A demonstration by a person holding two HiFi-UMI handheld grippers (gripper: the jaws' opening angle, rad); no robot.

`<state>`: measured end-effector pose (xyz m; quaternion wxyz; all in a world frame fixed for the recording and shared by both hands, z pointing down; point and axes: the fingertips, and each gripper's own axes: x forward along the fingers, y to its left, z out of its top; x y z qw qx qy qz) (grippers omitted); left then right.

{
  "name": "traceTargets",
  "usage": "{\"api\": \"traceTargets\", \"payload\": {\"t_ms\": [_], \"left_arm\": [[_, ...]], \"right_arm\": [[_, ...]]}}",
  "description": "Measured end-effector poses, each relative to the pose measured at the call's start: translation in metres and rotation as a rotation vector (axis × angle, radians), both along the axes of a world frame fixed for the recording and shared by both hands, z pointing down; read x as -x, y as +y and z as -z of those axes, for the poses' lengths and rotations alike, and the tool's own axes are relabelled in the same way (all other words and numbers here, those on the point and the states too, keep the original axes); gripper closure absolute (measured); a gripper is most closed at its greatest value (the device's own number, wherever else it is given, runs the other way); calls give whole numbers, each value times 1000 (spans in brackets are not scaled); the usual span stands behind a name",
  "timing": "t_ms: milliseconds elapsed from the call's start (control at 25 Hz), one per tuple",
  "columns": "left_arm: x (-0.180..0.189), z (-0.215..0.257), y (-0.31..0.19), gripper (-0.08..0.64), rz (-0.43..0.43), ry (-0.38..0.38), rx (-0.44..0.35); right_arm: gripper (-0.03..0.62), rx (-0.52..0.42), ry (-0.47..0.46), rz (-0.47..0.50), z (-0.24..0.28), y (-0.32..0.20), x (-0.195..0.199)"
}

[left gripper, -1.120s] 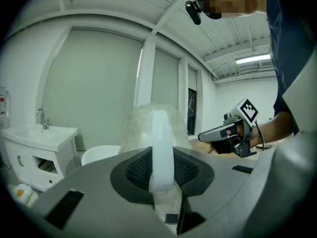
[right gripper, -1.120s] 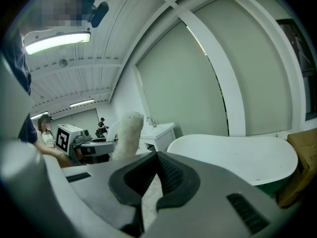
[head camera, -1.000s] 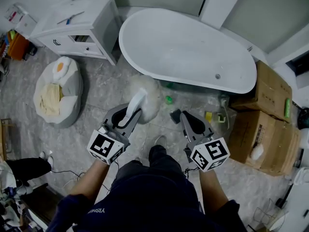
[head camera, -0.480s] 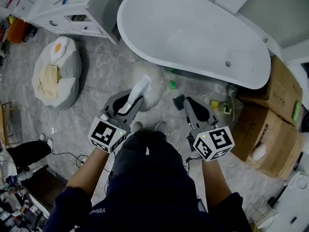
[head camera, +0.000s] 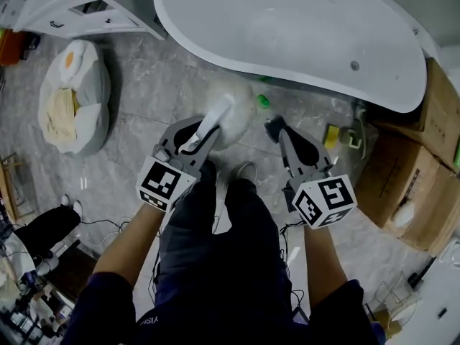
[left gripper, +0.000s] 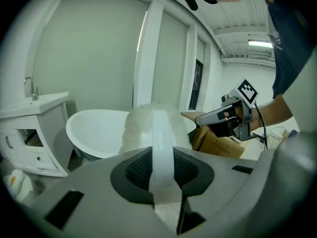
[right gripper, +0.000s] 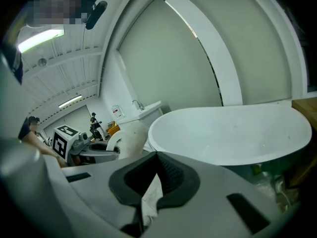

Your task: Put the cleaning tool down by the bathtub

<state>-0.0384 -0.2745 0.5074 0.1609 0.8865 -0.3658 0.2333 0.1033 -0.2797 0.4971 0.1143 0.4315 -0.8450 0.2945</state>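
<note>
As I look down in the head view, my left gripper (head camera: 203, 133) sits at centre, clamped on the cleaning tool (head camera: 238, 118), whose fluffy head lies just under the bathtub (head camera: 287, 27) up top. Left gripper view: pads pinch the white handle mid-frame. Right gripper view: right gripper (right gripper: 152, 178) closed, nothing held.

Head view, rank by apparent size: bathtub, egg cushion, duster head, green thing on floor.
1. bathtub, though cropped
2. egg cushion
3. duster head; possibly nearer the camera, so inflated
4. green thing, clearly smallest
</note>
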Motion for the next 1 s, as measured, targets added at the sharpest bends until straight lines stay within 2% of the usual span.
{"api": "traceTargets", "payload": {"t_ms": [280,560,800,1000], "left_arm": [[4,-100,5,454,-83,-21,61],[7,-191,-1,454,-216,-68,87],[5,-280,-10,454,-277,-107,109],[-3,-362,-14,454,-305,-150,143]], "right_arm": [[588,47,15,-97,-92,12,2],[588,56,32,-175,-169,17,5],[588,59,46,-244,-249,11,-6],[588,61,51,-251,-313,5,-14]]}}
